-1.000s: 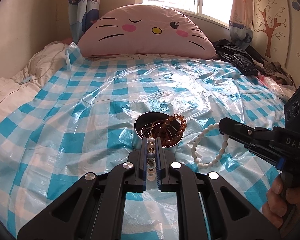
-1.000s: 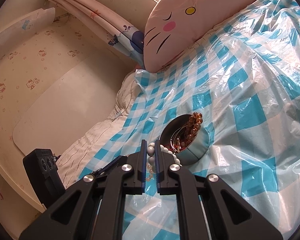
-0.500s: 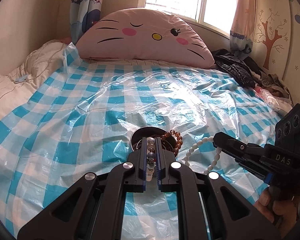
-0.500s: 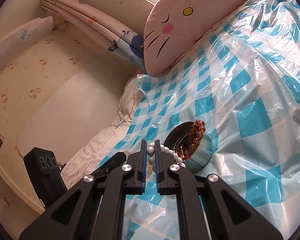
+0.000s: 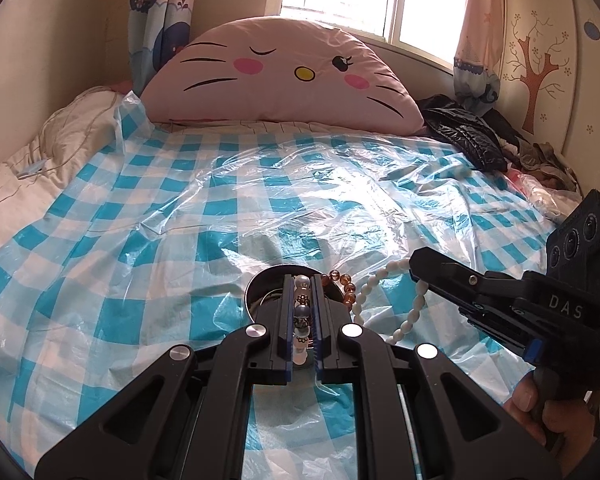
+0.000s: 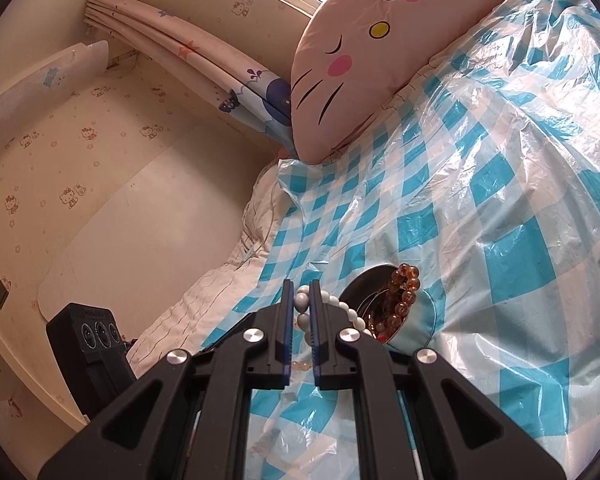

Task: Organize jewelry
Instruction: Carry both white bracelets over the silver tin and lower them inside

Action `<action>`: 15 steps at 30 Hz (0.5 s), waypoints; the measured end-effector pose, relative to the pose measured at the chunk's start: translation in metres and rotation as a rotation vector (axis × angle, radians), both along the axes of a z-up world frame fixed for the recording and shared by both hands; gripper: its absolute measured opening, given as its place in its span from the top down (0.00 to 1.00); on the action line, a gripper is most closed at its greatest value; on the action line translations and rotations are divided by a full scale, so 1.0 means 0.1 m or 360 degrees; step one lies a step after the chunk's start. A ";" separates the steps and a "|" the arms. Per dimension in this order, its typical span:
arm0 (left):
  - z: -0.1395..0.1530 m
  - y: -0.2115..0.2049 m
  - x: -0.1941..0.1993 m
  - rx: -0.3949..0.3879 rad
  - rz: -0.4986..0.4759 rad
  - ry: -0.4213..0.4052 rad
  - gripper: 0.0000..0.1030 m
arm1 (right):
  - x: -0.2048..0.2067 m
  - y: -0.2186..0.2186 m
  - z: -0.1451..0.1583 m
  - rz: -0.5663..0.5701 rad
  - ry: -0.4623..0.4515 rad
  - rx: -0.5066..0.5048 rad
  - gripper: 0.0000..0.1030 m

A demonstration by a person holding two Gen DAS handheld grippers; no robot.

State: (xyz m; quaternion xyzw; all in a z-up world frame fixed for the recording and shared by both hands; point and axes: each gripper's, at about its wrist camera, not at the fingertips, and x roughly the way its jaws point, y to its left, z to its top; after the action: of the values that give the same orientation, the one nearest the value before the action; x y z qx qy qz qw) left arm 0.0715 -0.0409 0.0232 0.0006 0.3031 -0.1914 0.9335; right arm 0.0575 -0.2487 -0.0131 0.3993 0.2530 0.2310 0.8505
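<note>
L tongs (image 5: 303,284) clamped on mixed-bead bracelet (image 5: 302,312) over tin (image 6: 416,320), R tongs (image 6: 301,300) clamped on white bracelet (image 6: 348,314), amber beads (image 6: 404,292) on tin rim, bed (image 5: 140,240)

both claws (image 5: 303,280) (image 6: 301,286) clamped tight, level.

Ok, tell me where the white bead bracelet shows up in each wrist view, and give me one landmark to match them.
Left wrist view: the white bead bracelet hangs right of centre, from the tip of the right tongs, beside the round tin.
Right wrist view: it sits low at centre, pinched between the tongs' fingers, trailing right toward the tin.
Shared landmark: the pink cat-face pillow.
</note>
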 end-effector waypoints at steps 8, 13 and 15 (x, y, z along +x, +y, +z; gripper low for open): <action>0.00 -0.05 0.05 -0.0006 -0.0007 -0.0007 0.93 | 0.05 -0.03 0.01 -0.0013 -0.0008 0.0005 0.92; 0.02 -0.11 0.14 -0.0036 -0.0023 0.0004 0.93 | 0.12 -0.04 0.02 -0.0019 -0.0010 -0.0002 0.92; 0.03 -0.13 0.20 -0.0052 -0.0031 0.0010 0.93 | 0.16 -0.03 0.02 -0.0020 -0.0013 -0.0007 0.92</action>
State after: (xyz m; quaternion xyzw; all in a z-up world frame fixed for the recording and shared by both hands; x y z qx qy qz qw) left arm 0.0911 -0.0538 0.0261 -0.0124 0.3028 -0.2053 0.9306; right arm 0.0730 -0.2518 -0.0108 0.3980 0.2474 0.2266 0.8538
